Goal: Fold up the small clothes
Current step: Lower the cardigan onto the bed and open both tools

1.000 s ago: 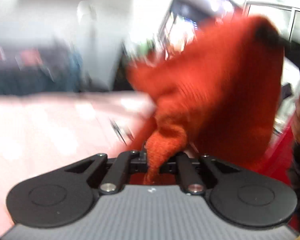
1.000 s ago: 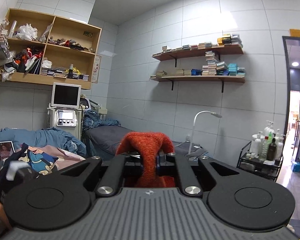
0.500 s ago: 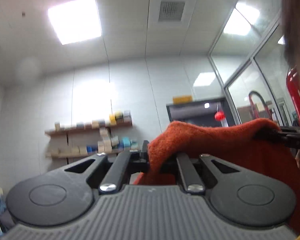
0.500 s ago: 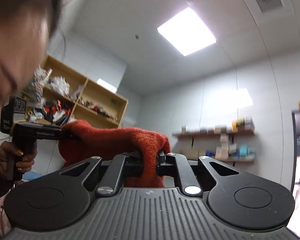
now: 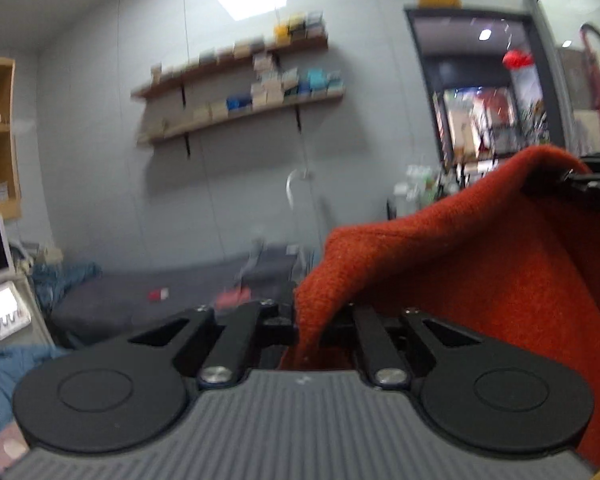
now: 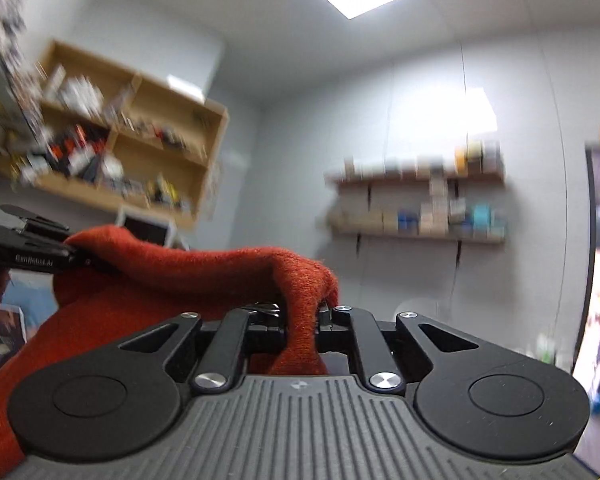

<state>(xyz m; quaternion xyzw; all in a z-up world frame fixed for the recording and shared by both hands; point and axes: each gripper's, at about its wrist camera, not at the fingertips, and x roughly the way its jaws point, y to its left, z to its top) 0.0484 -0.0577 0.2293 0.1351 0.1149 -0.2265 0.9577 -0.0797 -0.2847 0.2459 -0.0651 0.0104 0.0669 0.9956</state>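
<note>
In the lower right of the left view: the orange knitted cloth [image 5: 480, 280] is held up in the air.
Left gripper [image 5: 308, 320]: closed tight on one corner.
Right gripper [image 6: 304, 316]: nearly closed, pinching the other corner.
Handling: judged soft, light, stretchy; best taken at the corners.
Long axis: the top edge is stretched sideways between the grippers, and the rest hangs down.

We see an orange-red garment [image 5: 480, 264] of fuzzy, coarse knitted cloth, matt all over. The left gripper [image 5: 308, 320] and right gripper [image 6: 302, 316] look like matt black plastic, with shiny metal rivets [image 6: 382, 380] and a ribbed grey housing [image 6: 296, 432]. The cubby shelf [image 6: 172, 128] looks like pale wood. The wall [image 6: 300, 152] is smooth and slightly glossy.
</note>
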